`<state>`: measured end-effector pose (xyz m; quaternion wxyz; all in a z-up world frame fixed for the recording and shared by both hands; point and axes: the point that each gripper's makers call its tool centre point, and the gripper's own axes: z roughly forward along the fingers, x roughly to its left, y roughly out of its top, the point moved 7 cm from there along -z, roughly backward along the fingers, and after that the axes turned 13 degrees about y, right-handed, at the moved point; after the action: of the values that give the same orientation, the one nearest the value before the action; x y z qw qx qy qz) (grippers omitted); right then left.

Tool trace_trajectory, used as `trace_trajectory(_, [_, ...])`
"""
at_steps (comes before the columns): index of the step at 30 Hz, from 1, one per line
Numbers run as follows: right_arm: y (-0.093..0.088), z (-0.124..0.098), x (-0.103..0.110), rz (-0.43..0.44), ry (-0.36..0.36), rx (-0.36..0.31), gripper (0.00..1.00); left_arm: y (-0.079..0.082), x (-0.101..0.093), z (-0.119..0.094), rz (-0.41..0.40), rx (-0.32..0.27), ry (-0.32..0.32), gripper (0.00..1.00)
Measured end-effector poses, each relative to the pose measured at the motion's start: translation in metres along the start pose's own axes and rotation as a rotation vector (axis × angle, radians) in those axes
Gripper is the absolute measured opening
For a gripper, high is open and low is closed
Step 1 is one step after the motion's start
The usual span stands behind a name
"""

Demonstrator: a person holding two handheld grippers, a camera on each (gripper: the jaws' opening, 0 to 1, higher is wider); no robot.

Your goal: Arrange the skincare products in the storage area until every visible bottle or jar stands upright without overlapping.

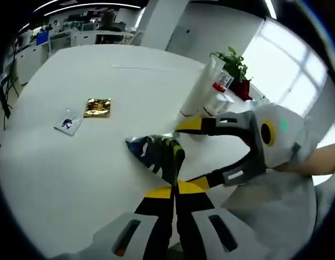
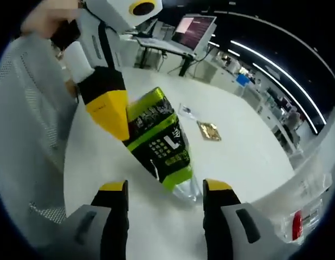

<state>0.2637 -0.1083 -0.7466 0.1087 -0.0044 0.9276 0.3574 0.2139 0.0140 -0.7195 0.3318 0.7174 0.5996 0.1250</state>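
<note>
Your left gripper (image 1: 174, 190) has its fingers clenched on the edge of a green and black sachet (image 2: 159, 143), which lifts the packet off the white tabletop (image 1: 59, 168) and keeps it tilted in the air where the other hand can reach it. Your right gripper (image 2: 165, 196) waits with its fingers spread wide, one on each side of the sachet's silver lower end, not yet touching it; that spacing looks like a setup for a two-handed hold or a handover. A gold sachet (image 1: 97, 107) and a small pale sachet (image 1: 69, 122) lie flat near each other farther out on the tabletop, well apart from the one you hold. A tall clear bottle (image 1: 199, 89) and smaller bottles (image 1: 217, 100) stand upright beyond your right gripper, near a potted plant (image 1: 236, 71)
</note>
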Motion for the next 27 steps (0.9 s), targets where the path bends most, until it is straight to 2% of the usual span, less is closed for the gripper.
trace_trajectory(5, [-0.001, 0.004, -0.005, -0.017, -0.035, -0.010, 0.37, -0.003, -0.007, -0.003, -0.019, 0.012, -0.027, 0.00])
trace_trajectory(11, [-0.008, 0.002, -0.003, -0.076, -0.068, 0.032, 0.20, 0.001, -0.011, -0.003, -0.012, 0.027, -0.063, 0.00])
trace_trajectory(14, [-0.010, -0.002, -0.005, -0.086, -0.074, 0.026, 0.16, 0.002, -0.016, -0.004, -0.074, 0.025, -0.127, 0.01])
trace_trajectory(16, [-0.011, -0.002, -0.005, -0.098, -0.065, 0.033, 0.14, 0.003, -0.015, -0.003, -0.065, 0.023, -0.124, 0.03])
trace_trajectory(17, [-0.014, -0.001, -0.006, -0.104, -0.062, 0.038, 0.13, 0.003, -0.015, -0.002, -0.048, 0.012, -0.126, 0.04])
trace_trajectory(21, [-0.011, -0.007, -0.006, -0.102, -0.058, 0.031, 0.08, 0.004, -0.013, -0.007, -0.045, 0.014, -0.143, 0.24])
trace_trajectory(24, [-0.013, -0.009, -0.006, -0.119, -0.055, 0.033, 0.06, 0.009, -0.010, -0.016, -0.069, -0.019, -0.177, 0.35])
trace_trajectory(27, [-0.012, -0.012, -0.006, -0.128, -0.053, 0.031, 0.05, 0.013, -0.002, -0.023, -0.092, -0.038, -0.183, 0.43])
